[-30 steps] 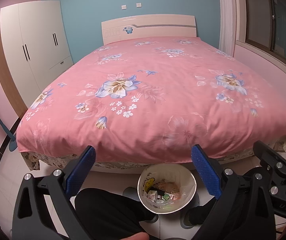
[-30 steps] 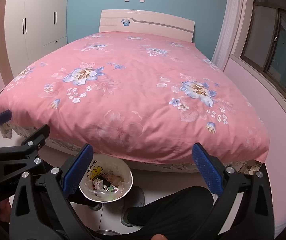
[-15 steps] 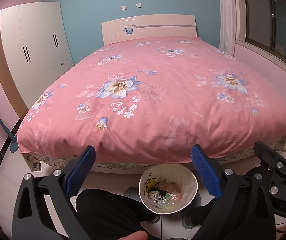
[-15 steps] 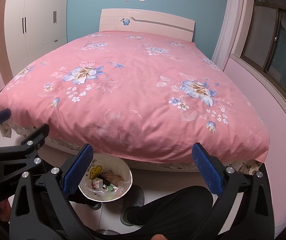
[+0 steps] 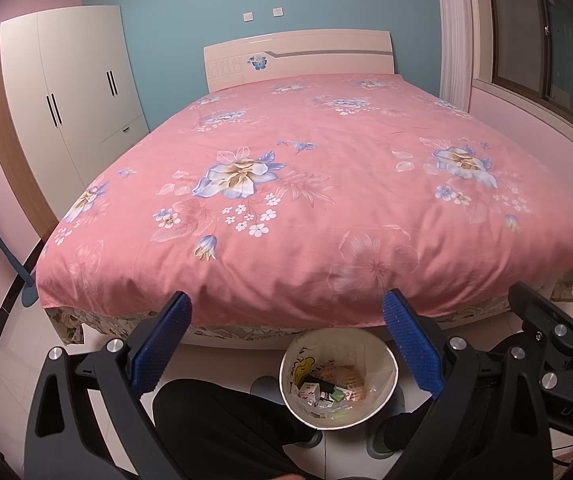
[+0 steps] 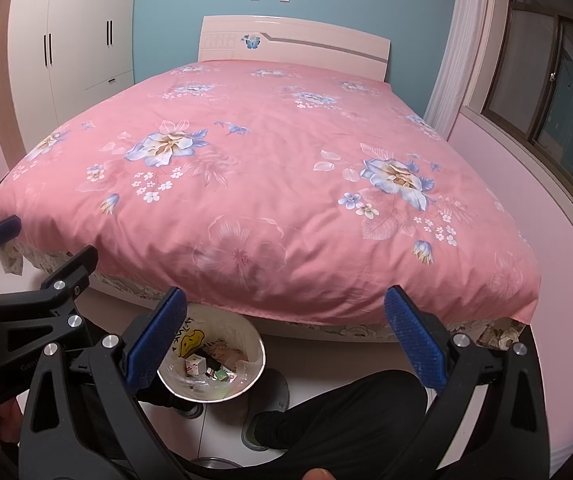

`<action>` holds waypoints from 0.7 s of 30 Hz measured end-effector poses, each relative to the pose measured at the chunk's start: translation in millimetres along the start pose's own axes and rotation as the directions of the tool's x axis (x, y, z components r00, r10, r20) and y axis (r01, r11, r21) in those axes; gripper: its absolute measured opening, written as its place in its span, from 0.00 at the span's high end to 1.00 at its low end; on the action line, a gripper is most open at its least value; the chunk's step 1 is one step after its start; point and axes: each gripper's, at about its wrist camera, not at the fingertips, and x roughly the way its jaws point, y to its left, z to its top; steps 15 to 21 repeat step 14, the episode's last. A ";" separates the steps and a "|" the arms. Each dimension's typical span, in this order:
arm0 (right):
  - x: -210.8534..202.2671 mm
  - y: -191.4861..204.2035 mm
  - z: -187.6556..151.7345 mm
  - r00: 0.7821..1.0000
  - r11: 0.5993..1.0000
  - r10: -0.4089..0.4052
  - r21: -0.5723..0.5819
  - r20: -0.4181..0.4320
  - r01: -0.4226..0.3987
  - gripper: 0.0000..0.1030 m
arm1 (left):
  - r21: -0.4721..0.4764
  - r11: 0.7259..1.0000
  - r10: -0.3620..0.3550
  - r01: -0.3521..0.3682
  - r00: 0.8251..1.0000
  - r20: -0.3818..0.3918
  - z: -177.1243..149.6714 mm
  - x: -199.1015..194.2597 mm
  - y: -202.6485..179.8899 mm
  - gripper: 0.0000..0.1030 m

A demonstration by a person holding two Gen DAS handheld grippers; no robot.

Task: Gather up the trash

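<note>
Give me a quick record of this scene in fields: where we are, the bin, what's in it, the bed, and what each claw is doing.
Place: bedroom, foot of the bed
Bed: pink floral cover, nothing lying on it
Trash bin: on the floor between the person's feet, plastic liner
Bin contents: small boxes and wrappers
Left claw: open, empty
Right claw: open, empty
Wardrobe: white, doors shut, left of bed
</note>
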 end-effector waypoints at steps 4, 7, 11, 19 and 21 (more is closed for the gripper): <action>0.8 1.4 -0.9 1.000 1.000 0.002 -0.012 -0.004 -0.002 0.05 | -0.002 1.000 0.004 -0.004 1.000 0.005 1.1 1.3 4.3 0.05; 3.7 6.8 -5.6 1.000 0.999 -0.001 -0.038 -0.013 0.000 0.05 | 0.034 0.999 0.008 -0.008 1.000 0.014 1.9 1.1 2.9 0.06; 4.8 2.7 -6.4 0.999 0.999 0.033 0.005 -0.014 -0.033 0.05 | -0.013 0.999 -0.048 0.048 0.999 -0.018 4.9 3.3 12.5 0.06; 7.2 6.5 -6.8 0.999 0.999 0.025 -0.020 -0.022 -0.026 0.05 | 0.014 0.999 -0.029 0.029 0.999 -0.014 3.4 5.3 11.0 0.05; 7.2 6.5 -6.8 0.999 0.999 0.025 -0.020 -0.022 -0.026 0.05 | 0.014 0.999 -0.029 0.029 0.999 -0.014 3.4 5.3 11.0 0.05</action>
